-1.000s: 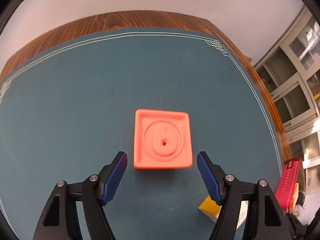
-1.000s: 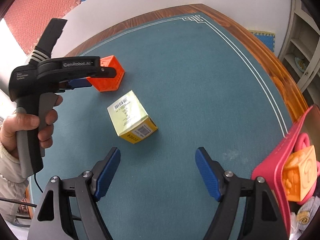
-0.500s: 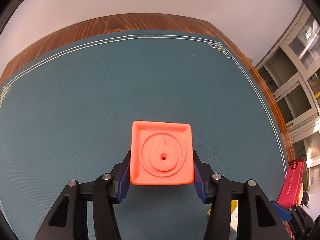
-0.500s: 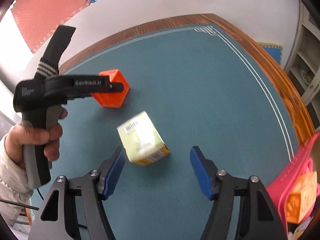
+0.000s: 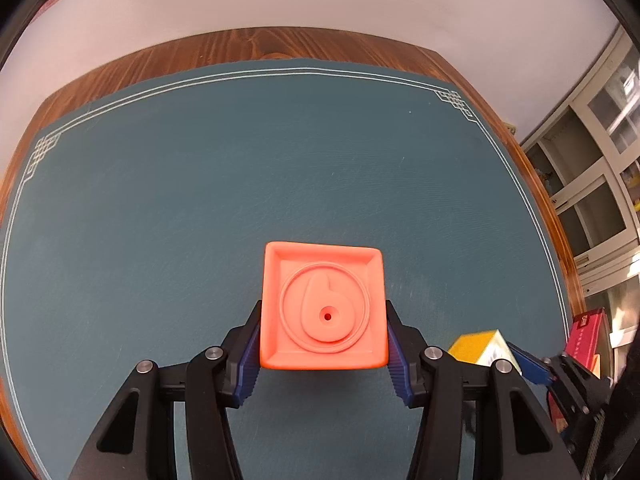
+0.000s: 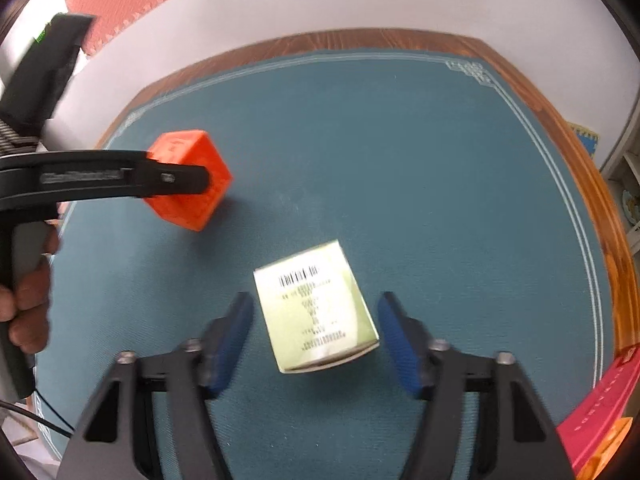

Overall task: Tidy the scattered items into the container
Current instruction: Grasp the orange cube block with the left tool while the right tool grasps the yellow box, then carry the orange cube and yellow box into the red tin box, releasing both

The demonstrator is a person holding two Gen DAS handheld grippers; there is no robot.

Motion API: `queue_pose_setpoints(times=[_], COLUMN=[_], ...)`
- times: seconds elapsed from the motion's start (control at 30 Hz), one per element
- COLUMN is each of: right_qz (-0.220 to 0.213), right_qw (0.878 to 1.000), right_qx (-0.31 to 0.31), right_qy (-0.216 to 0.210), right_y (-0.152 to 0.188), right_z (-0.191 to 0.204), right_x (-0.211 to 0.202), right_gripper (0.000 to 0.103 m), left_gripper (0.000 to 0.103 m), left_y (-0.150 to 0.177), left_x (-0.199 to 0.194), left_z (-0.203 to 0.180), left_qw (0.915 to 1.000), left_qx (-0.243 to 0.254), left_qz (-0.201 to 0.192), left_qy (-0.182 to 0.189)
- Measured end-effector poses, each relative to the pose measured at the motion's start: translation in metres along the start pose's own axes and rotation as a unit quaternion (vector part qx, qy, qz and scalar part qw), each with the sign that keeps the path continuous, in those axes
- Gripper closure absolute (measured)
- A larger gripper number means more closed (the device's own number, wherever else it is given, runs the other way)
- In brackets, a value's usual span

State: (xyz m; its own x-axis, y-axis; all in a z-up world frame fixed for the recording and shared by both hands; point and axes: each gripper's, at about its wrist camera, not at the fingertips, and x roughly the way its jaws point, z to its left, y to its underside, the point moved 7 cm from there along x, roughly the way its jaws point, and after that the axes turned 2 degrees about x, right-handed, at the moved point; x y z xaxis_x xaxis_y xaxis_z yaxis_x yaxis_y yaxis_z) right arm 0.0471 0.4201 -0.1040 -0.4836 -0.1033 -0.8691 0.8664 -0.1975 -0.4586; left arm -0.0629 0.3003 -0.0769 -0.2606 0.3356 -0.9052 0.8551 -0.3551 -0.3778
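Observation:
An orange toy cube (image 5: 324, 308) with a raised round emblem sits between the blue pads of my left gripper (image 5: 323, 320), which is shut on its two sides. The right wrist view shows the same cube (image 6: 188, 212) tilted, with the left gripper (image 6: 176, 178) clamped on it over the teal mat. A pale green carton with barcodes (image 6: 316, 316) lies on the mat between the fingers of my right gripper (image 6: 315, 300). Its jaws are closing, and a narrow gap shows on each side of the carton. The red container (image 6: 600, 408) stands at the lower right.
The teal mat (image 5: 240, 180) covers a wooden table (image 5: 248, 46) whose edge runs along a white wall. An orange block (image 6: 604, 444) lies in the container. A person's hand (image 6: 28, 300) holds the left gripper's handle. Cabinets (image 5: 592, 184) stand to the right.
The left jaws have closed onto the orange cube and carried it slightly. The right gripper has moved over the carton, rolled, and its jaws have narrowed around it.

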Motion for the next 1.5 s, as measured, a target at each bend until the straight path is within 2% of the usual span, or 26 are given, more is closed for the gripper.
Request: queue_pose_setpoints(times=[0.23,0.37,0.57,0.83,1.1,1.3,1.5], right_qz=[-0.02,-0.036,-0.053,-0.084,-0.125,-0.131,-0.133], right_qw=[0.999,0.999,0.998,0.992,0.98,0.974,0.975], right_qx=[0.023,0.027,0.039,0.09,0.14,0.163,0.148], right_qy=[-0.012,-0.015,-0.011,0.015,0.062,0.089,0.097], right_y=[0.01,0.017,0.046,0.077,0.101,0.101,0.077], right_z=[-0.003,0.002,-0.003,-0.055,-0.131,-0.185,-0.212], right_x=[-0.024,-0.045,-0.079,-0.129,-0.188,-0.207,-0.2], right_gripper=[0.052,0.052,0.052,0.052,0.052,0.052,0.052], left_gripper=[0.048,0.048,0.048,0.048,0.048,0.048,0.048], left_y=[0.025,0.04,0.064,0.089,0.106,0.113,0.125], left_x=[-0.017,-0.032,-0.051,-0.066,-0.076,-0.084,-0.092], left_z=[-0.001,-0.014,-0.041,-0.094,-0.152,-0.185,-0.188], left_qw=[0.9999,1.0,0.9997,0.9985,0.9962,0.9952,0.9969], left_qx=[-0.008,0.001,0.022,0.054,0.083,0.091,0.074], left_qz=[0.004,0.003,0.002,0.0,-0.006,-0.016,-0.022], left_qy=[-0.008,-0.008,-0.003,0.011,0.026,0.03,0.017])
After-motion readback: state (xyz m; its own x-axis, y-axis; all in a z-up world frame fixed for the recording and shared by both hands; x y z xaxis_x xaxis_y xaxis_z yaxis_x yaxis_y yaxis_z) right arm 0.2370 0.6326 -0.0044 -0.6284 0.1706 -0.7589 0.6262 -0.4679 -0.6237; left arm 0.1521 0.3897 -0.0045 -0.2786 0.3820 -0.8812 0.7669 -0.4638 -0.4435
